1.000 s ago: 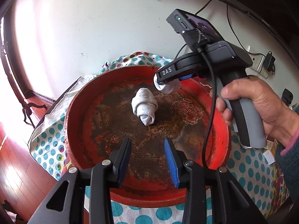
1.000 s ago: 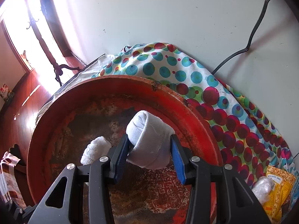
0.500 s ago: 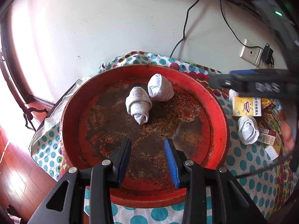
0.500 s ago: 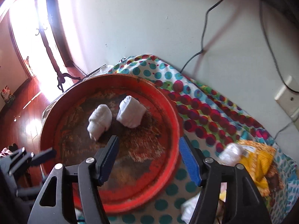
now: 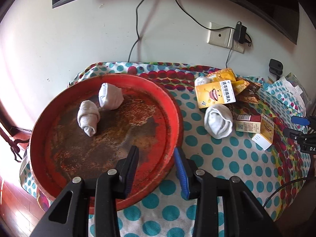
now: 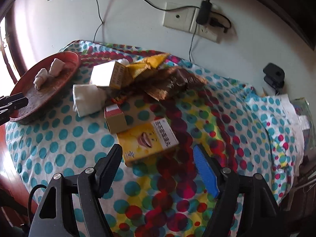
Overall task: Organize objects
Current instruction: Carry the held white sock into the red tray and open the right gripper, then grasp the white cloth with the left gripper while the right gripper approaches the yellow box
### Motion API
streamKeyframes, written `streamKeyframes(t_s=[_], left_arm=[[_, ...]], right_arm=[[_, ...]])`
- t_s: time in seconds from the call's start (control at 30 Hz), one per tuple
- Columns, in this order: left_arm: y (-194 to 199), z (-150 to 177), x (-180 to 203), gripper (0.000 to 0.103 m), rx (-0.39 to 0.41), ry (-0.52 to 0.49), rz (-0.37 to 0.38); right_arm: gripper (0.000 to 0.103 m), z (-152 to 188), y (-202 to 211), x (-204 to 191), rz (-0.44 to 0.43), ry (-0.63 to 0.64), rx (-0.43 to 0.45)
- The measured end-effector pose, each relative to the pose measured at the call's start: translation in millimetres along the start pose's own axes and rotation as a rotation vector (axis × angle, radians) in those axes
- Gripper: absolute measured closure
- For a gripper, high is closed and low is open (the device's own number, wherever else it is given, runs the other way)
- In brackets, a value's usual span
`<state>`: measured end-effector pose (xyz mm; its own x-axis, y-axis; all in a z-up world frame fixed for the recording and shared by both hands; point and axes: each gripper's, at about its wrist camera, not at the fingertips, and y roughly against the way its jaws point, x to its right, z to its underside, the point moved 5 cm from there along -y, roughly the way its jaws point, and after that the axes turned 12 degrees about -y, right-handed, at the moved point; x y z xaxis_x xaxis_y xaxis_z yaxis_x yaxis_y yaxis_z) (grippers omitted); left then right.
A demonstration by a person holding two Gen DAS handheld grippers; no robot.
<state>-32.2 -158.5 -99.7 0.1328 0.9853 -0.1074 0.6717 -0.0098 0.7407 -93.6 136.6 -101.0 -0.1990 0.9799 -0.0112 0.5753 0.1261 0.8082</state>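
Two rolled socks lie in the red tray (image 5: 173,118) ahead of my left gripper (image 5: 156,167): the greyish rolled sock (image 5: 87,117) up and to the left of its fingers, the white rolled sock (image 5: 110,96) just beyond that one and touching it. My left gripper hangs over the tray's near right rim, released, jaws partly apart with nothing between them. A third sock (image 5: 218,122) rests on the dotted cloth (image 5: 227,158) to the right of the tray, beside the yellow box (image 5: 215,93) and the small red-and-tan box (image 5: 247,123).

My right gripper (image 6: 158,169) is released too, jaws wide and empty; they have just been opening. Directly ahead of it, between the line of its fingers, lies a second yellow box (image 6: 146,142), with the small box (image 6: 115,121) and the third sock (image 6: 86,98) further on and to the left. The tray sits far off to its upper left.

A second ago my right gripper was clamped on the white sock above the tray; now that sock is down next to the greyish one and the gripper has swung away to the right, over the boxes. My left view has shifted rightward as well.
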Motion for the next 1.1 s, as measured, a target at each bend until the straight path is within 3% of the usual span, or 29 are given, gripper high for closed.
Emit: streamKeyframes(t_s=[0.2, 0.3, 0.43, 0.6, 0.87, 1.03, 1.1], left_arm=[[-6, -1, 20, 0.065, -0.024, -0.010, 0.022], [-8, 1, 24, 0.065, -0.028, 0.013, 0.029], [-15, 2, 27, 0.065, -0.045, 0.028, 0.031], [-22, -1, 32, 0.065, -0.042, 0.038, 0.056], [-23, 1, 38, 0.065, -0.010, 0.013, 0.073], [-22, 1, 39, 0.065, 0.004, -0.001, 0.080], [-22, 1, 39, 0.065, 0.007, 0.005, 0.083]], right_arm=[[0.030, 26, -20, -4, -0.075, -0.105, -0.063], [0.028, 30, -27, -14, -0.070, -0.137, -0.057], [0.019, 27, -33, -25, 0.005, -0.202, -0.017], [0.019, 17, -49, -34, 0.103, -0.231, 0.001], [0.019, 4, -68, -37, 0.172, -0.287, 0.018], [0.040, 10, -68, -25, 0.149, -0.310, 0.008], [0.042, 13, -64, -20, 0.150, -0.299, 0.009]])
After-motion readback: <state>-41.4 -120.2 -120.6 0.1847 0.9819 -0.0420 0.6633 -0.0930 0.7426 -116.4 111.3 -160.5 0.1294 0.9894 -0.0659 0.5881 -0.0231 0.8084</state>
